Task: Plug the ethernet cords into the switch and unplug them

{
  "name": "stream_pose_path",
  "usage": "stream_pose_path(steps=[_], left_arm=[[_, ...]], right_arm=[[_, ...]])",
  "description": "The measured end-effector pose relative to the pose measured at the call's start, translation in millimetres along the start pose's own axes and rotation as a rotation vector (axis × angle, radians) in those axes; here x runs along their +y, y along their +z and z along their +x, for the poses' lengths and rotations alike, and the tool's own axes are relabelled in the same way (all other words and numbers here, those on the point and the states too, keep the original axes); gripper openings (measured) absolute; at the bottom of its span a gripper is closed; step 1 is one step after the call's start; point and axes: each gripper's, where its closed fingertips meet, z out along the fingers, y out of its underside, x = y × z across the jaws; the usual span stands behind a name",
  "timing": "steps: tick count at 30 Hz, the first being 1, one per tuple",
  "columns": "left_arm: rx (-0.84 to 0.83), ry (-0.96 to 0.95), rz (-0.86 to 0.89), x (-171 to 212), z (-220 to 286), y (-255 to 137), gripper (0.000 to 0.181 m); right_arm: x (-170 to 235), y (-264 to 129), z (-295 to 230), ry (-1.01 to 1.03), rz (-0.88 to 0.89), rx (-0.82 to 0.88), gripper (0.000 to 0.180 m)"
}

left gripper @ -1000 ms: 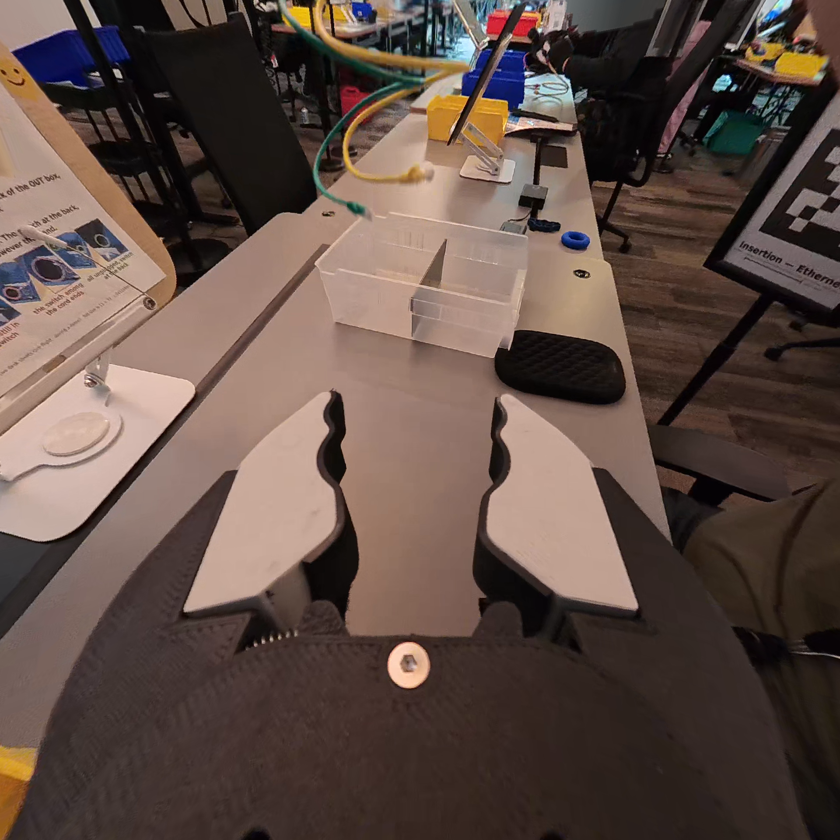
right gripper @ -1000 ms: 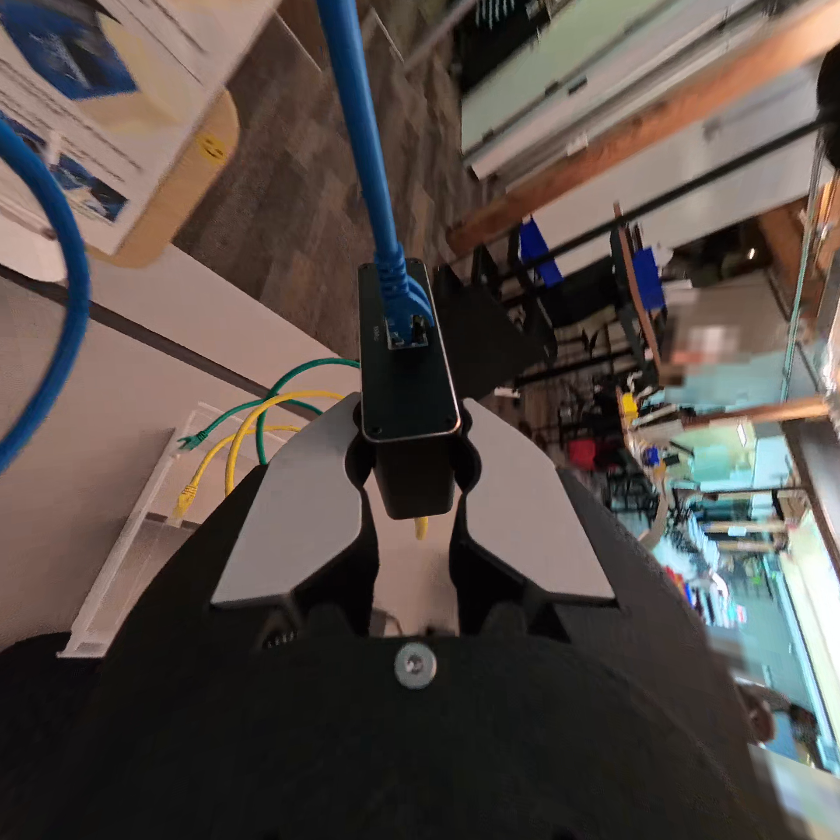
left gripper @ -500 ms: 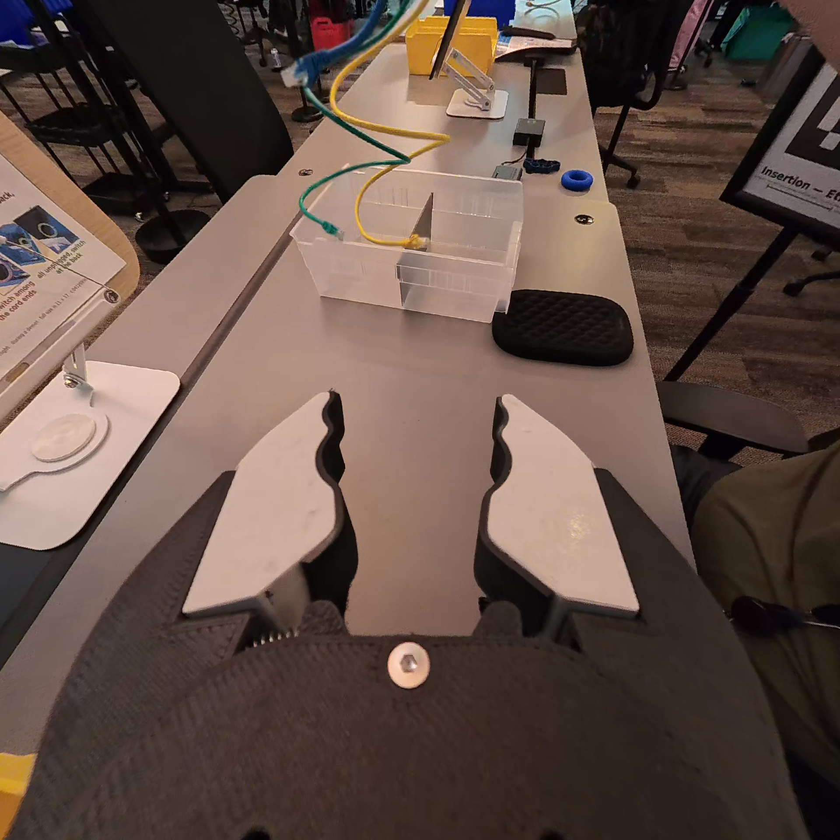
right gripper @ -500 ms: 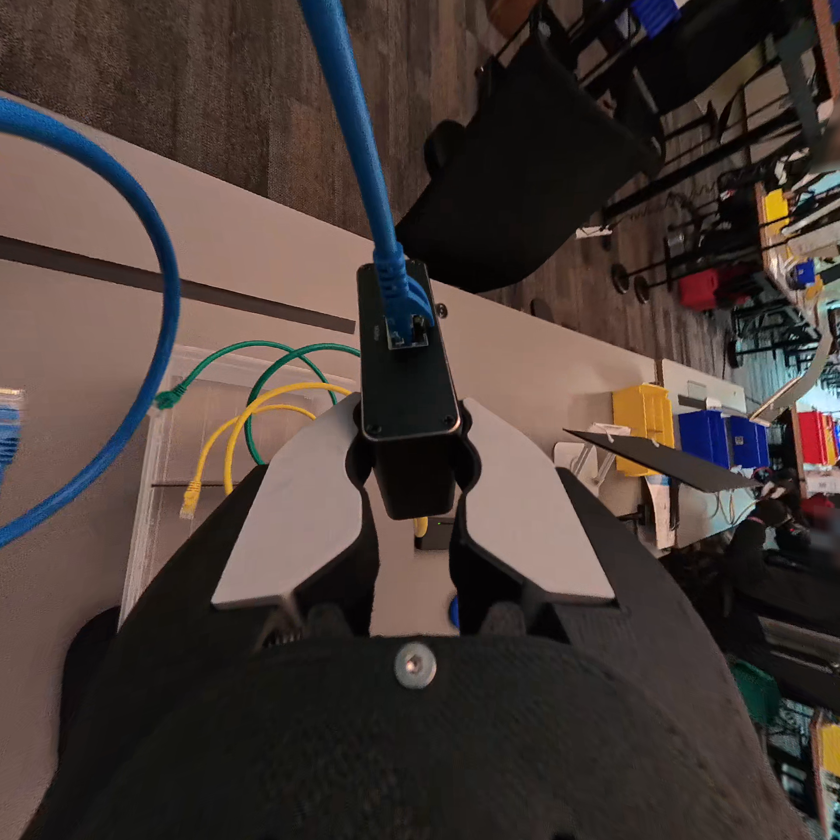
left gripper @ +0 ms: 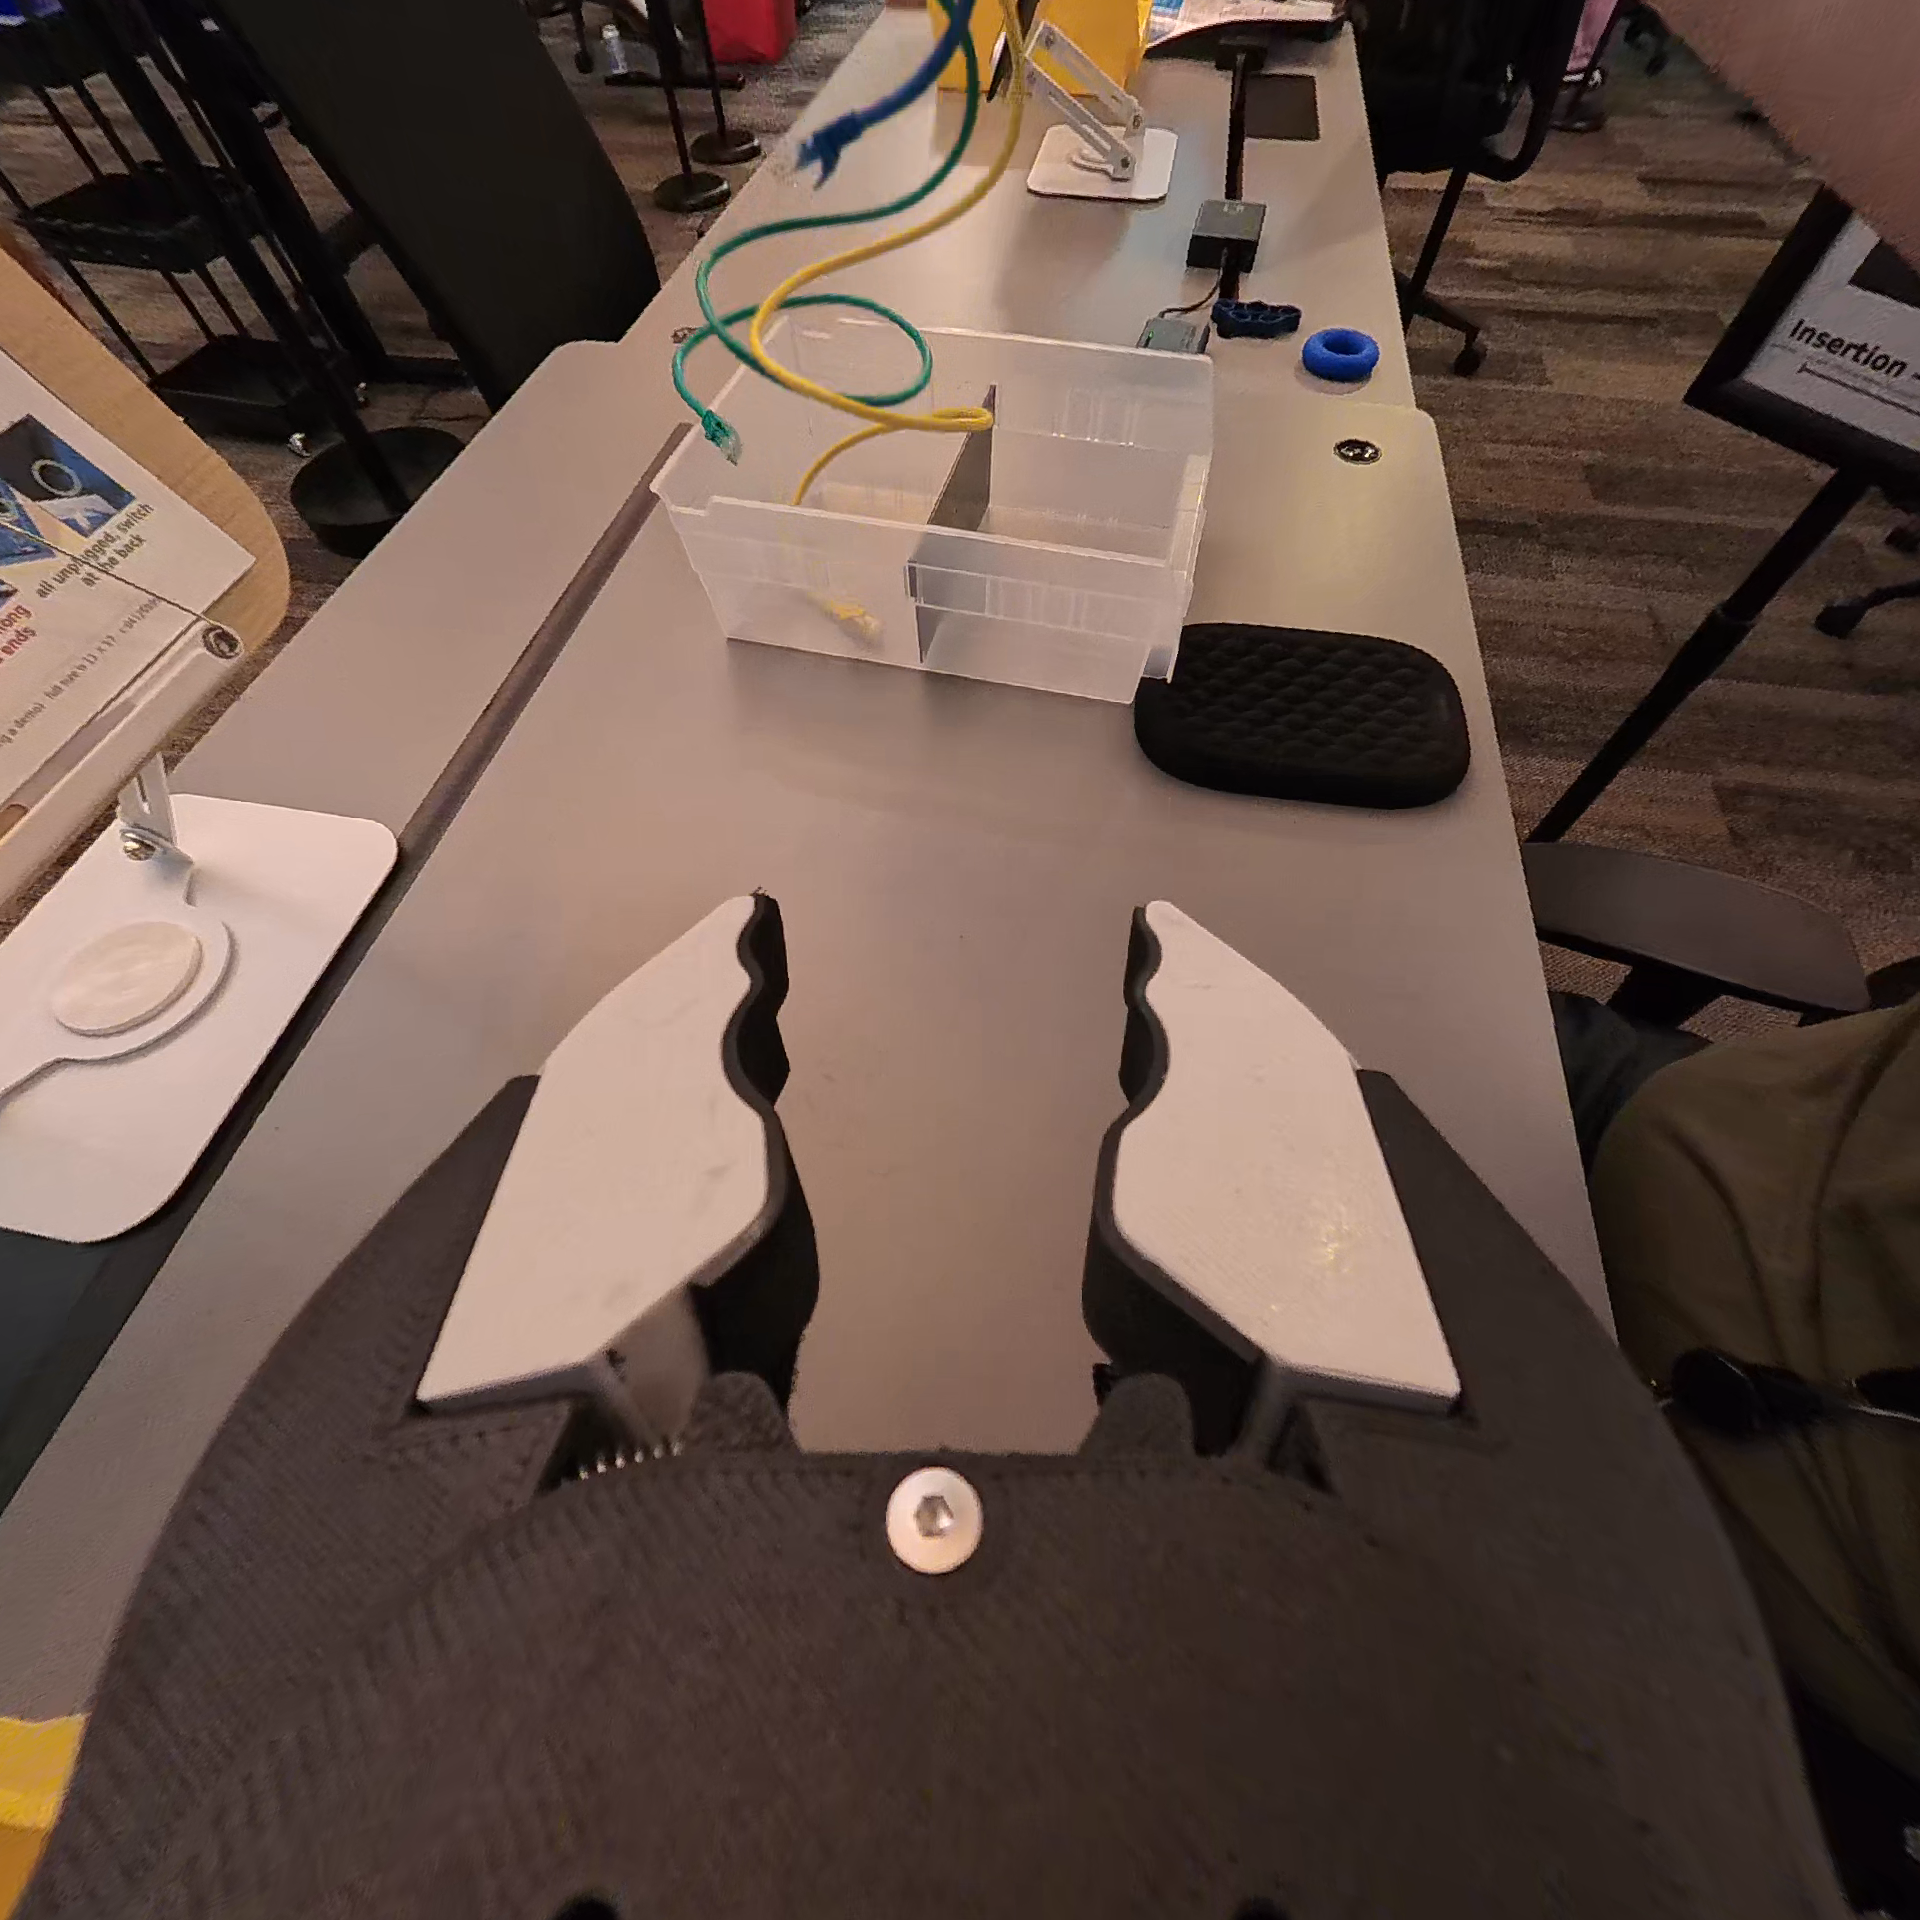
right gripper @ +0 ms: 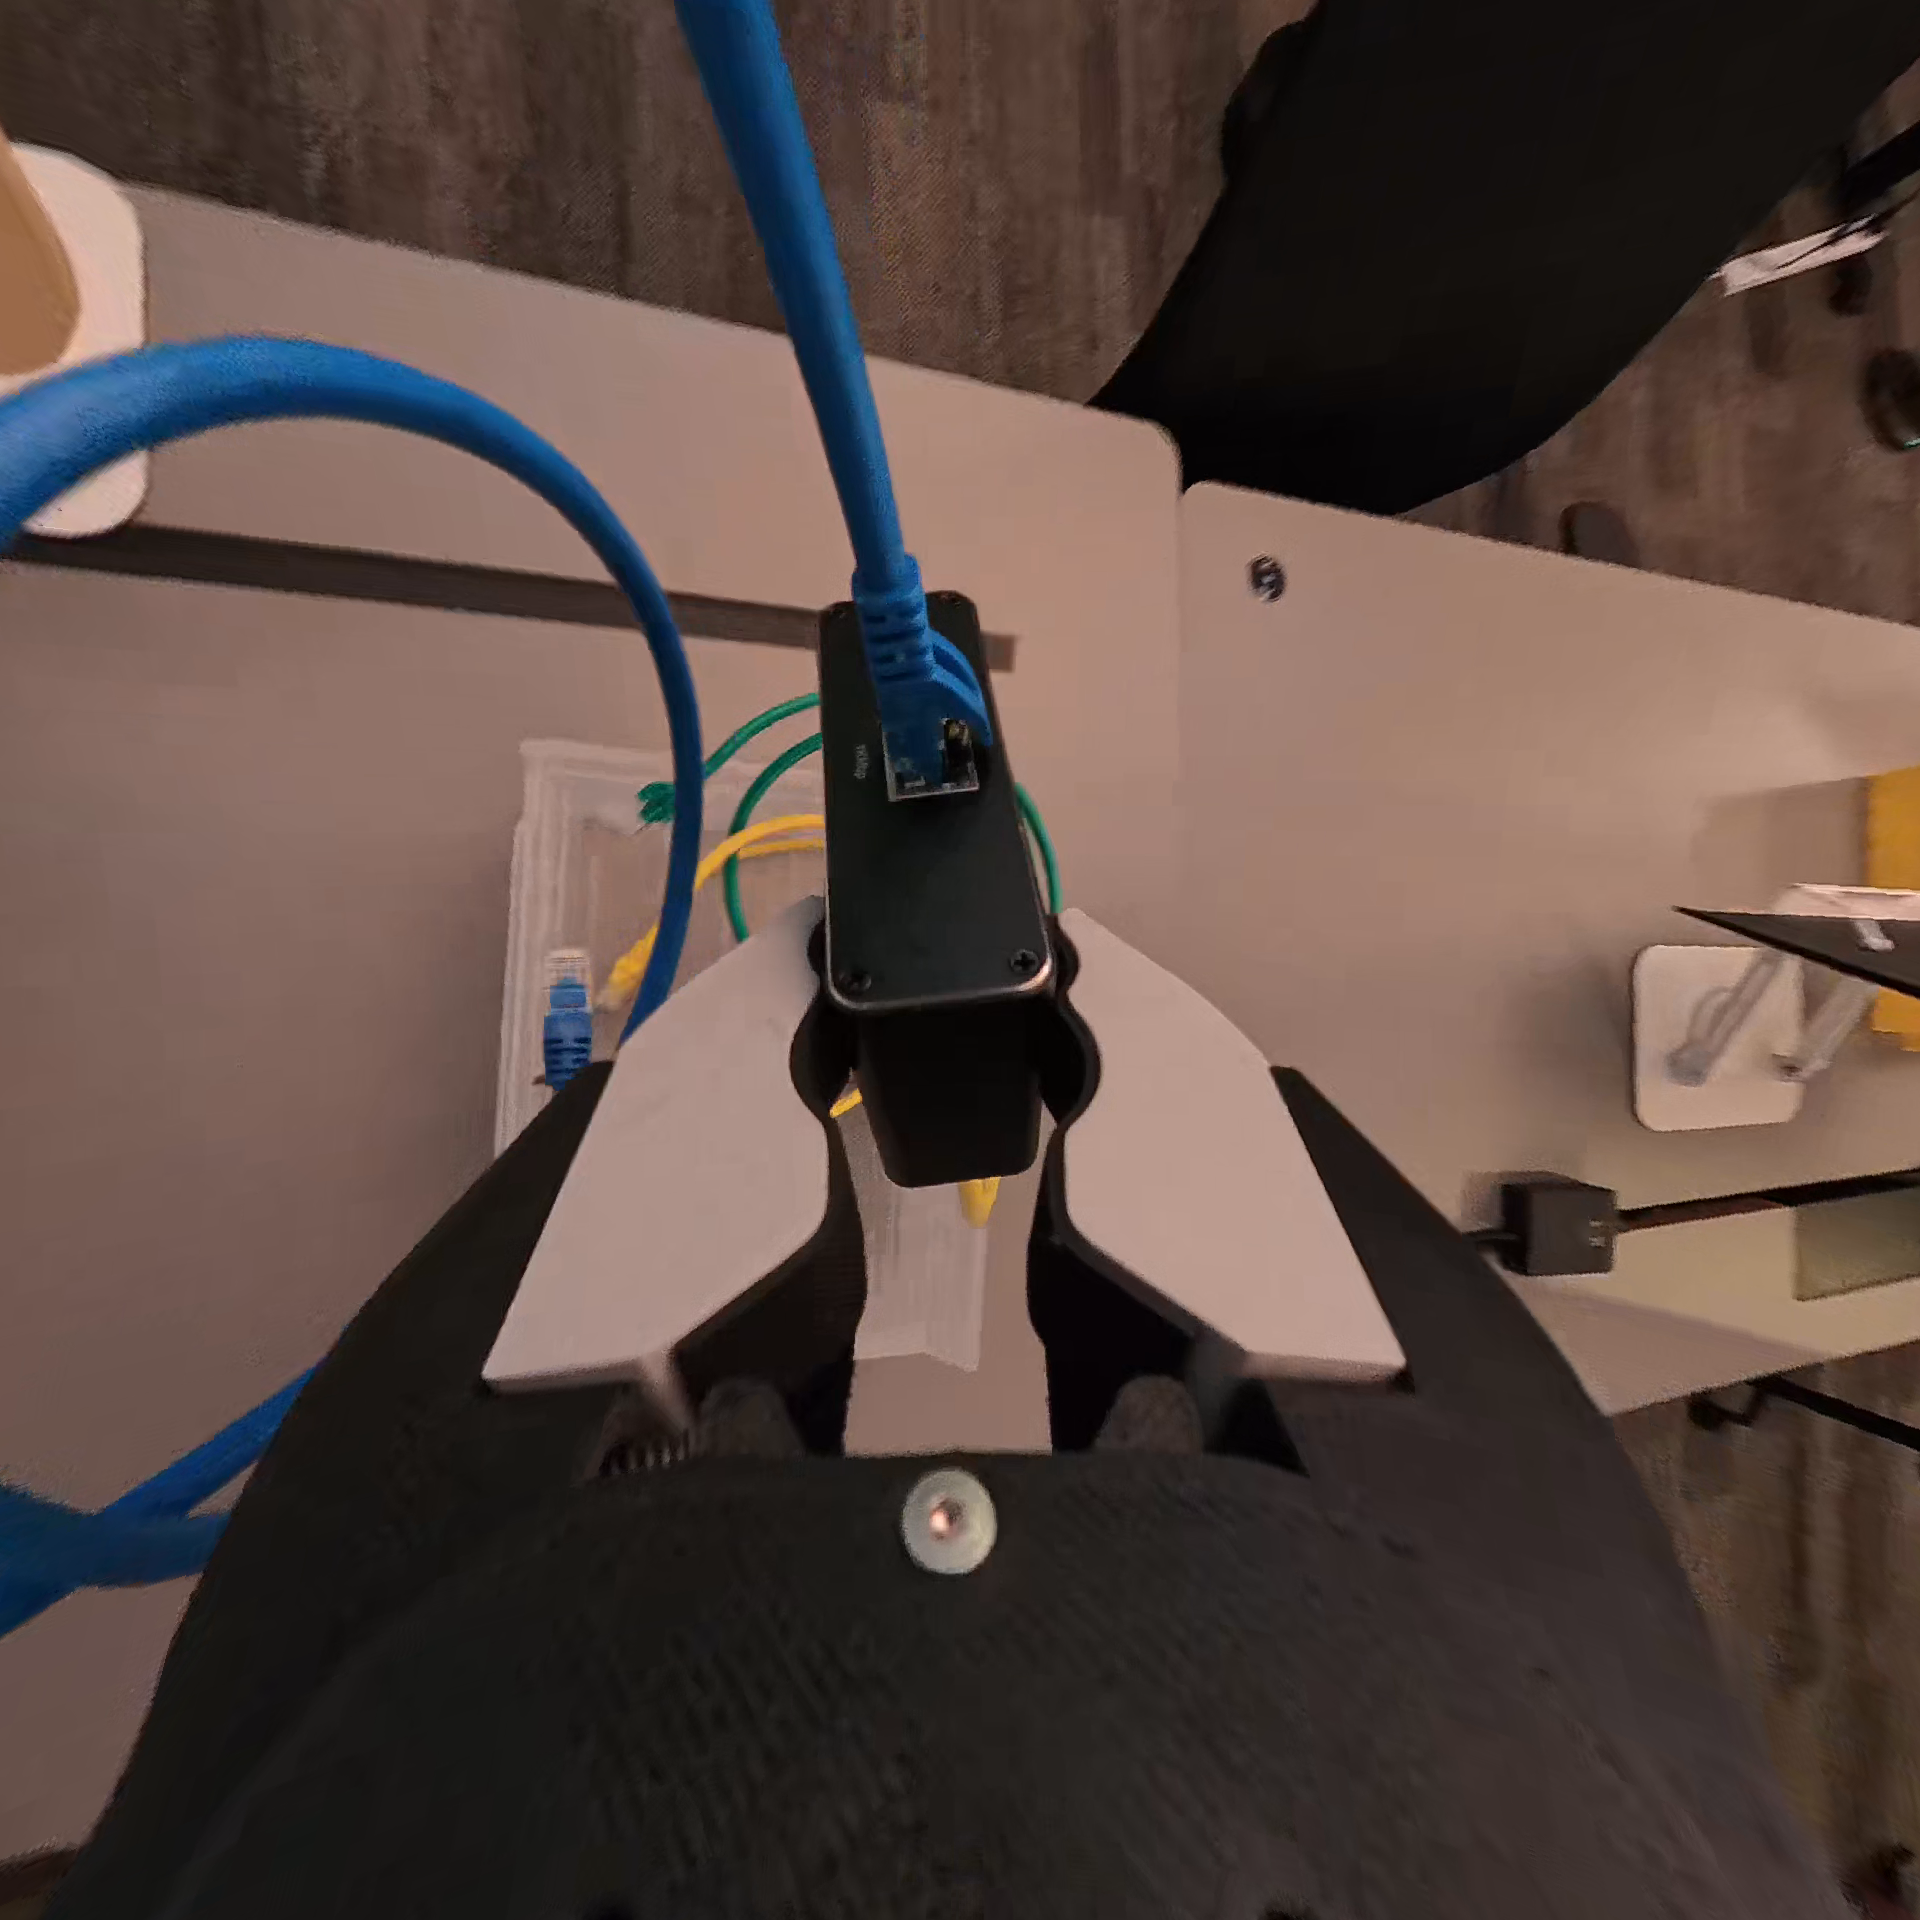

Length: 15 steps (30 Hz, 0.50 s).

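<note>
My right gripper [right gripper: 935, 935] is shut on a black switch [right gripper: 930, 883] and holds it high over the table. A blue cord [right gripper: 821, 312] is plugged into the switch's end face and loops down to the left. Green [right gripper: 764, 722] and yellow [right gripper: 748, 842] cords hang from the switch's hidden side toward a clear bin [right gripper: 540, 935]. In the left wrist view the green cord [left gripper: 717, 312] and yellow cord [left gripper: 831, 364] dangle into the clear divided bin [left gripper: 1039, 623], and a blue plug [left gripper: 831, 145] swings above. My left gripper [left gripper: 951, 925] is open and empty, low over the grey table [left gripper: 935, 831].
A black padded mat [left gripper: 1304, 717] lies right of the bin. A white stand base [left gripper: 156, 987] with an instruction board is at the left. A blue ring [left gripper: 1340, 353], a small black box [left gripper: 1226, 229] and a sign on a stand [left gripper: 1849, 364] are farther back right. There is about 45 centimeters between the tips of the two grippers.
The right gripper has turned and lowered with the switch, so the cords have dropped; the yellow plug now lies in the bin's left compartment. The left gripper stayed open and tilted down slightly.
</note>
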Motion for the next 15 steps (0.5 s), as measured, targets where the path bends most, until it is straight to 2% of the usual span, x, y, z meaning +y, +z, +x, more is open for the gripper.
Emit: stream_pose_path(steps=[3, 6, 12, 15], left_arm=[[0.003, 0.001, -0.004, 0.3, 0.7, 1.2, 0.062], [0.005, 0.001, -0.006, 0.7, 1.3, 1.8, 0.062], [0.009, -0.003, -0.009, 1.3, 0.5, 3.4, 0.063], [0.012, -0.001, -0.015, 1.8, 1.3, 4.7, 0.063]], right_arm=[[13.2, 13.5, -17.9, -0.004, -0.047, -0.11, 0.035], [14.1, 16.3, -23.5, -0.002, -0.02, -0.147, 0.035], [3.1, -17.8, -19.1, -0.01, 0.029, -0.172, 0.035], [9.9, -33.3, -18.8, -0.017, -0.022, -0.201, 0.035]])
